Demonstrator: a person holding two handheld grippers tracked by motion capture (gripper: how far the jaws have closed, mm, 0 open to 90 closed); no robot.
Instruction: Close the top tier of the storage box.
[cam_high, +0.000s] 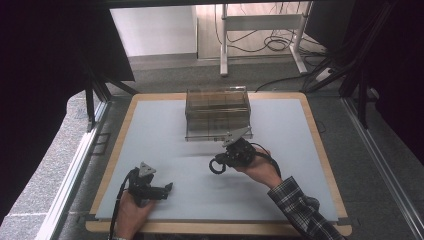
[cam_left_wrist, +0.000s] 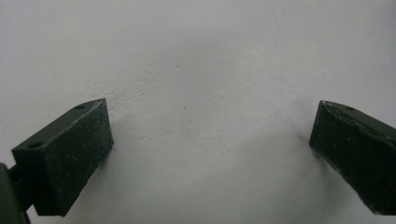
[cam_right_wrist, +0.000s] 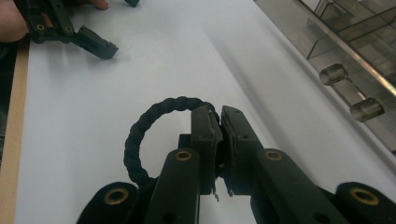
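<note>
Rope ring (cam_right_wrist: 140, 135), dark and twisted, is what we see clamped in the closed right gripper (cam_right_wrist: 218, 122) above the white table (cam_high: 280, 150) (near a clear box (cam_high: 218, 112)), while the left gripper (cam_left_wrist: 210, 154) rests wide open, empty.

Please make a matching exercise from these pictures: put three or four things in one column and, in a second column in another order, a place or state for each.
1. left gripper
2. right gripper
3. black rope ring
4. clear box

a. pinched between closed jaws
b. at the far edge of the table
c. jaws wide apart, nothing between them
d. jaws closed on something

Pairs: 1-c, 2-d, 3-a, 4-b
</note>
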